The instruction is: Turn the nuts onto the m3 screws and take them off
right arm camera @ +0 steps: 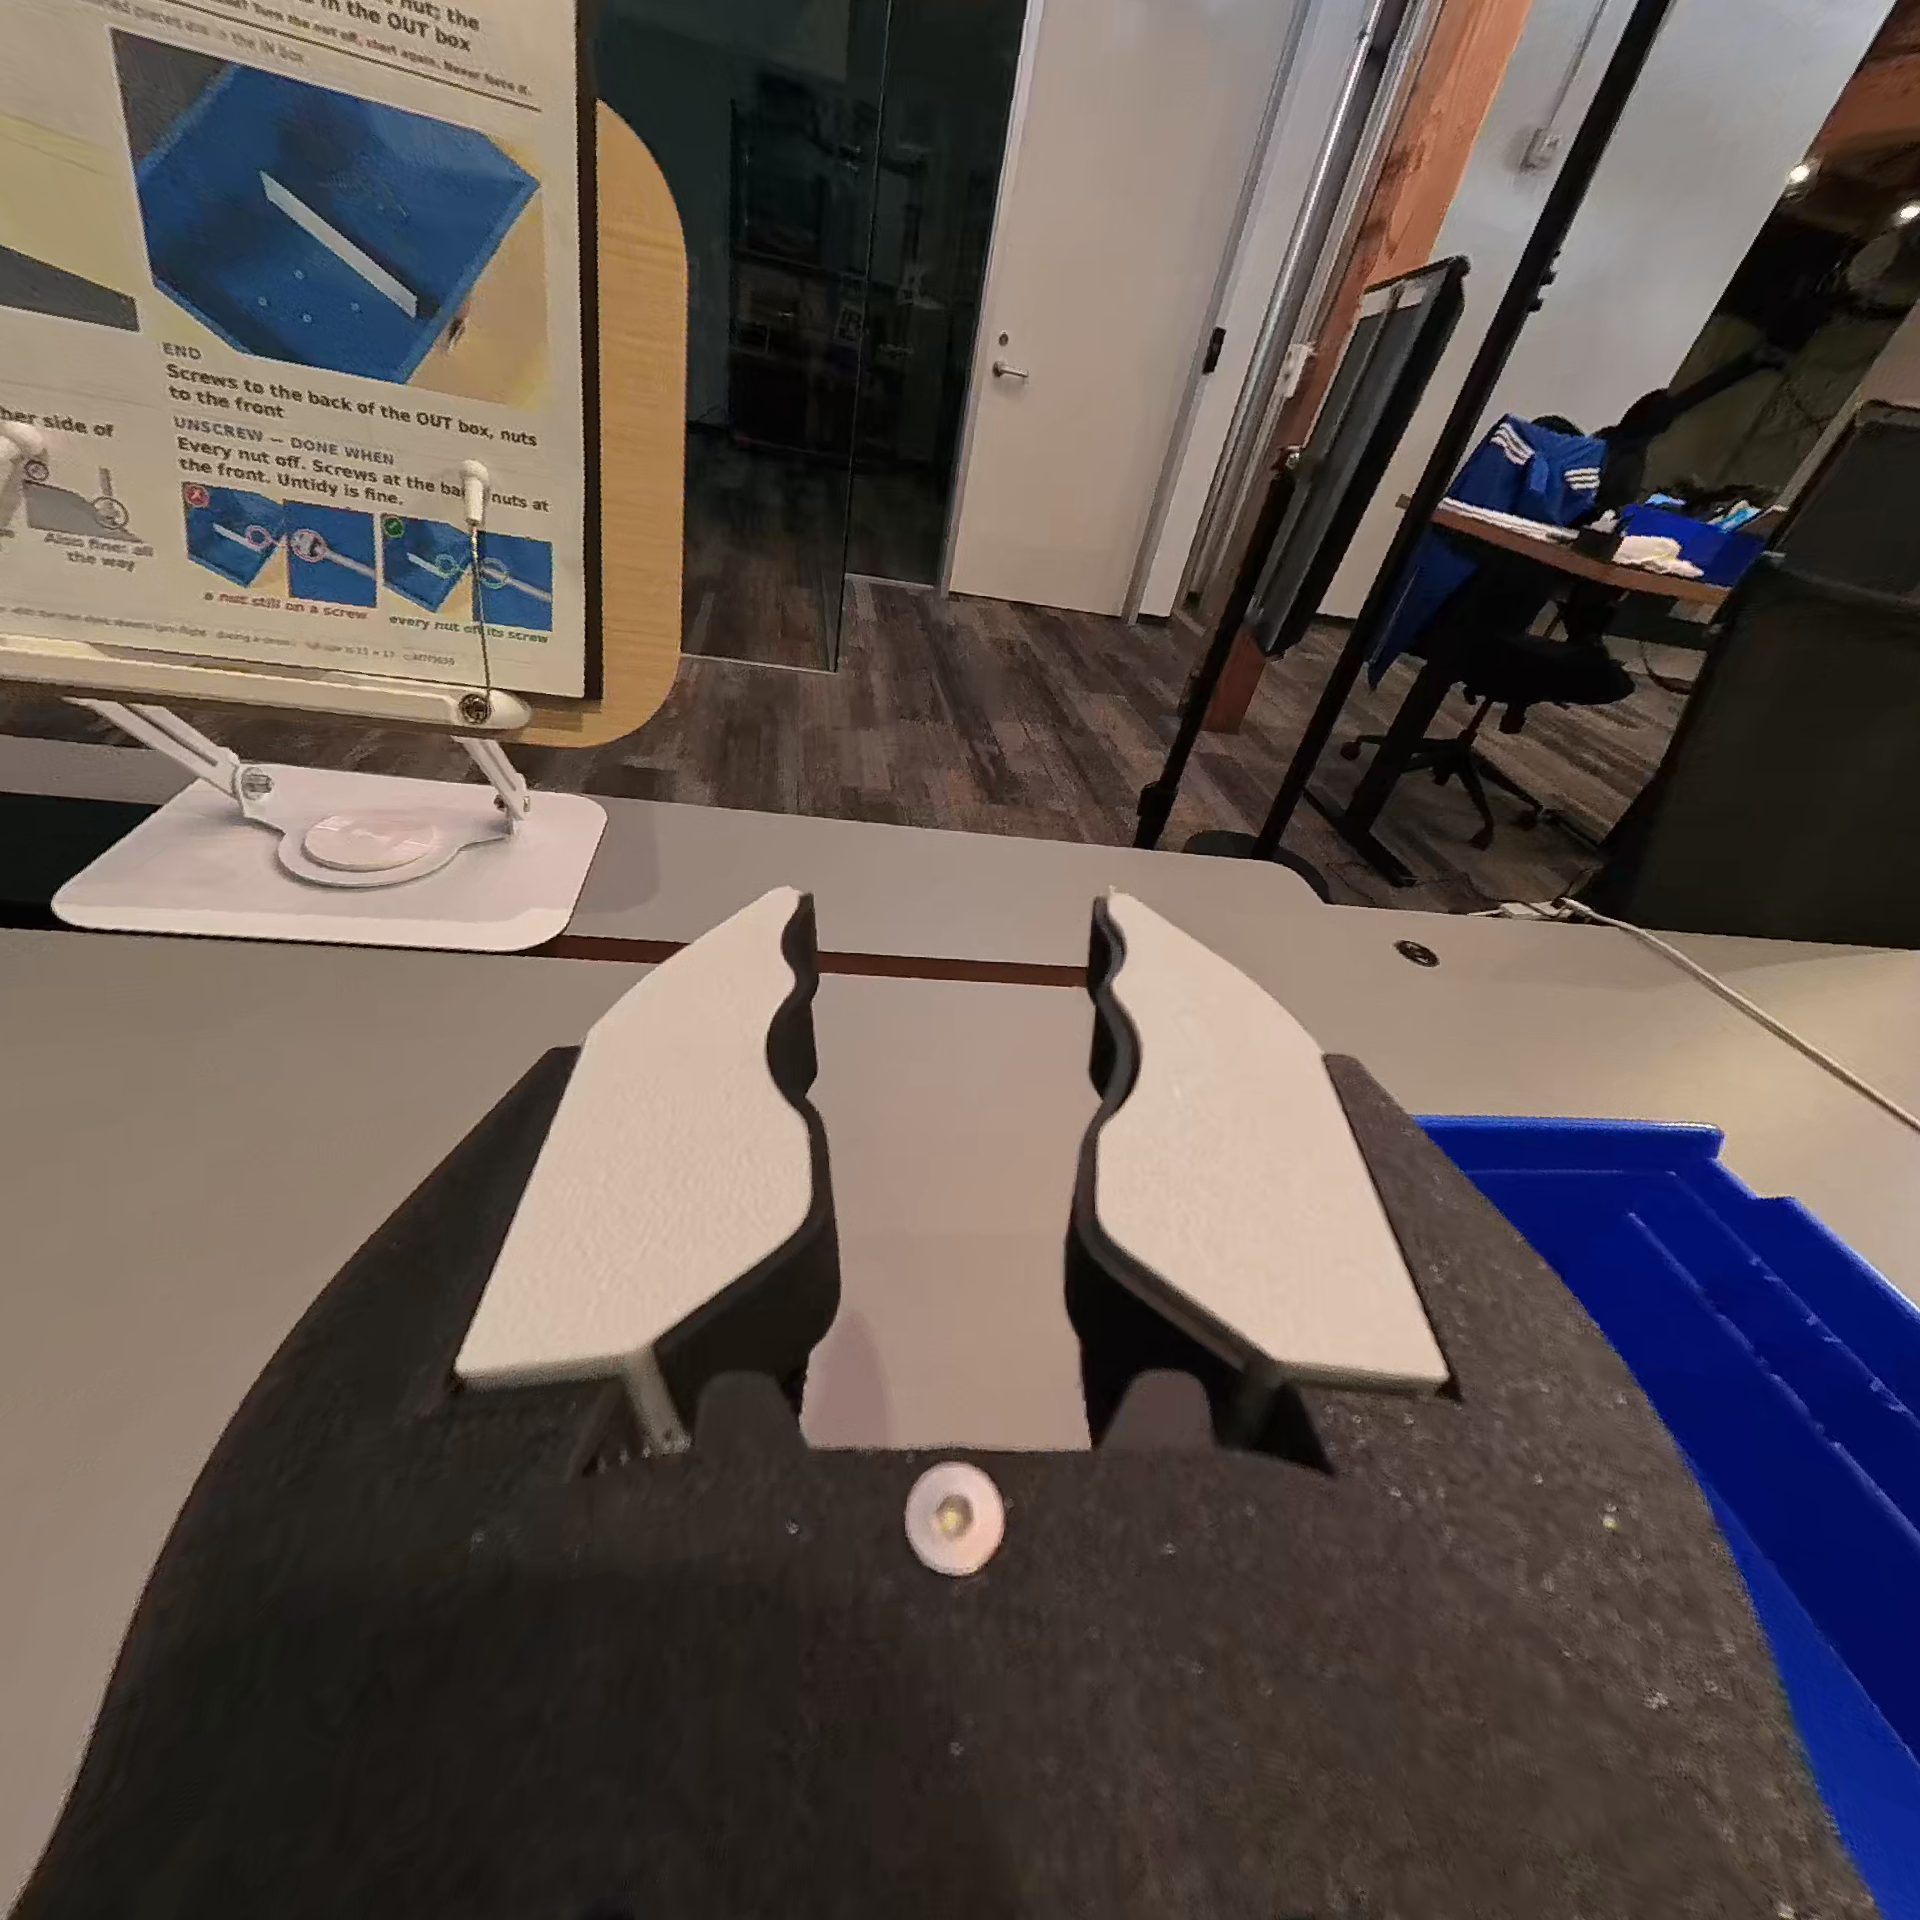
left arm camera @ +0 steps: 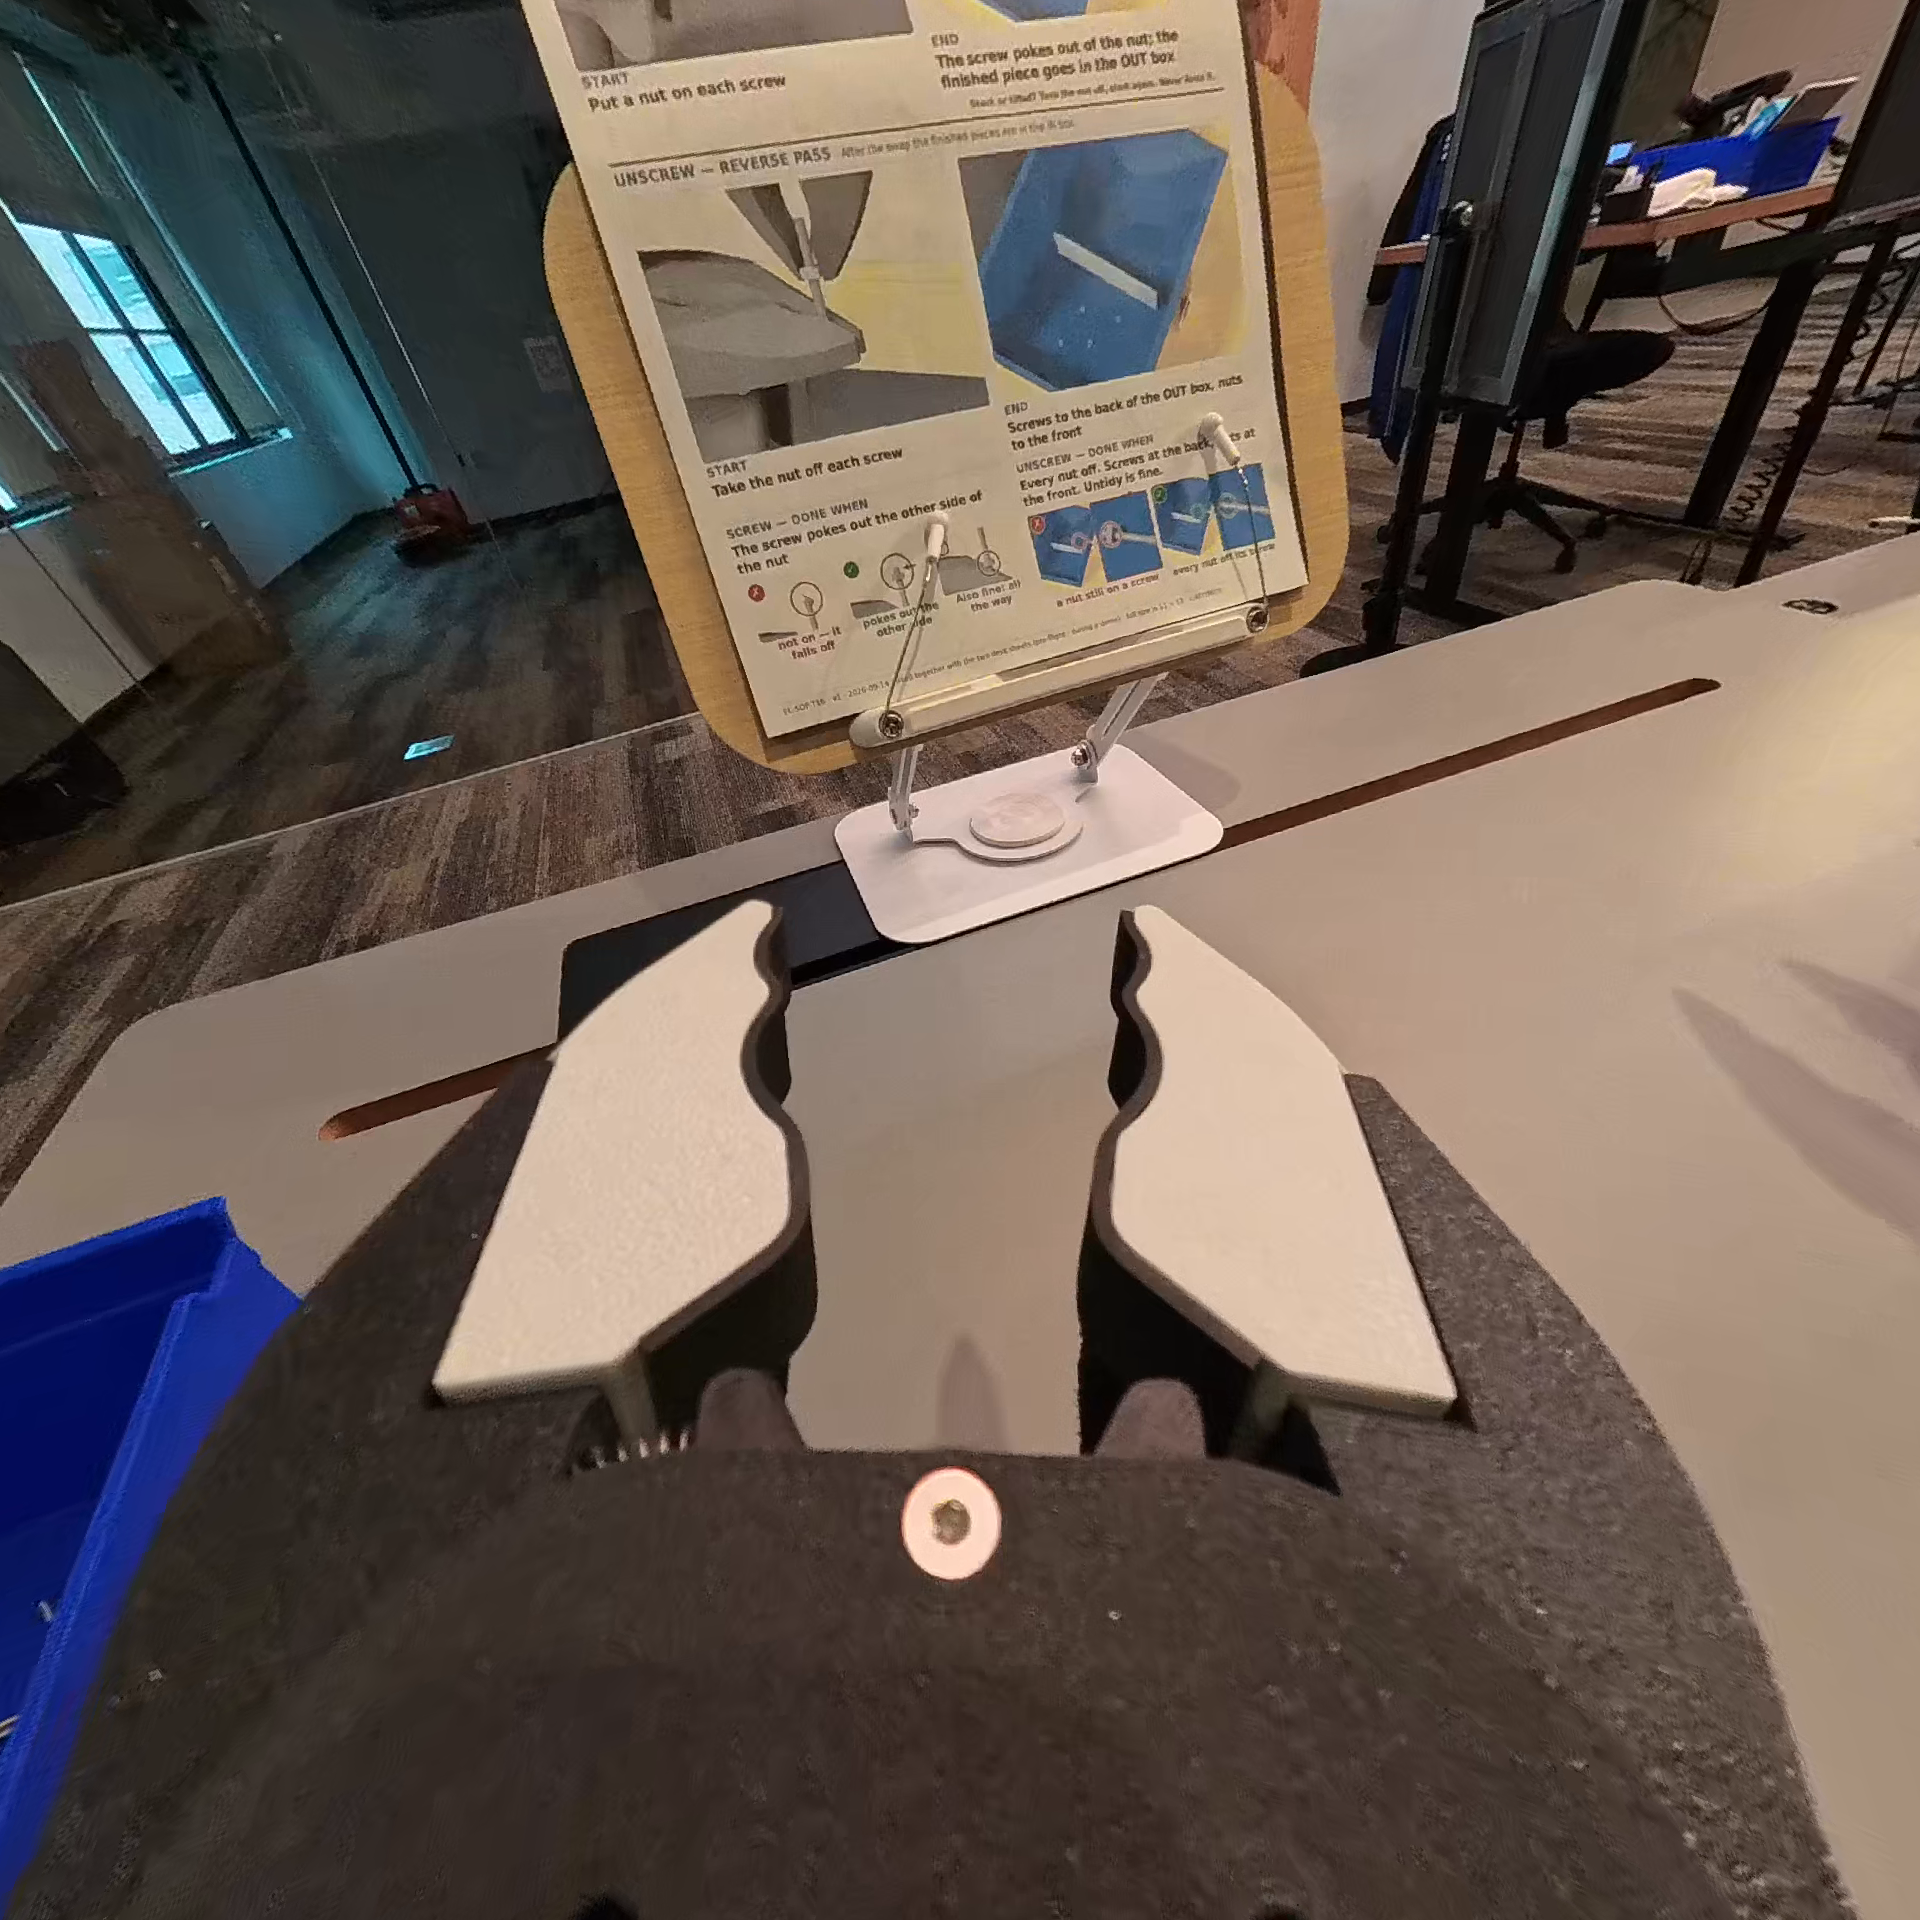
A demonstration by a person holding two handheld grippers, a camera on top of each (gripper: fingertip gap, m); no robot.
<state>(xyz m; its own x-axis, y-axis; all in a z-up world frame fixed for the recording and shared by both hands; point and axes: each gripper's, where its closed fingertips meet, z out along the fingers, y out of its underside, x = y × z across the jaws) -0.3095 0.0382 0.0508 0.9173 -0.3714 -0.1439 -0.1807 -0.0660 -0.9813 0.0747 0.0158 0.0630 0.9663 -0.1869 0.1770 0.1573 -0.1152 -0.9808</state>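
Office floor behind; grey table (left arm camera: 1455, 935) with an instruction sheet on a white stand (left arm camera: 1029, 842). Left: blue bin (left arm camera: 94, 1403), tiny metal bits inside, orientation and long axis too small to tell. Left claw (left arm camera: 945, 997) spread, empty. Right claw (right arm camera: 951, 977) spread, empty; second blue bin (right arm camera: 1714, 1299) beside it. Likely pre-pick; next move calls for reaching into a bin.

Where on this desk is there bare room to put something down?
Bare grey desk lies ahead of both open grippers, up to the white stand base. It is tighter at the sides: one blue bin on the left, another blue bin on the right.
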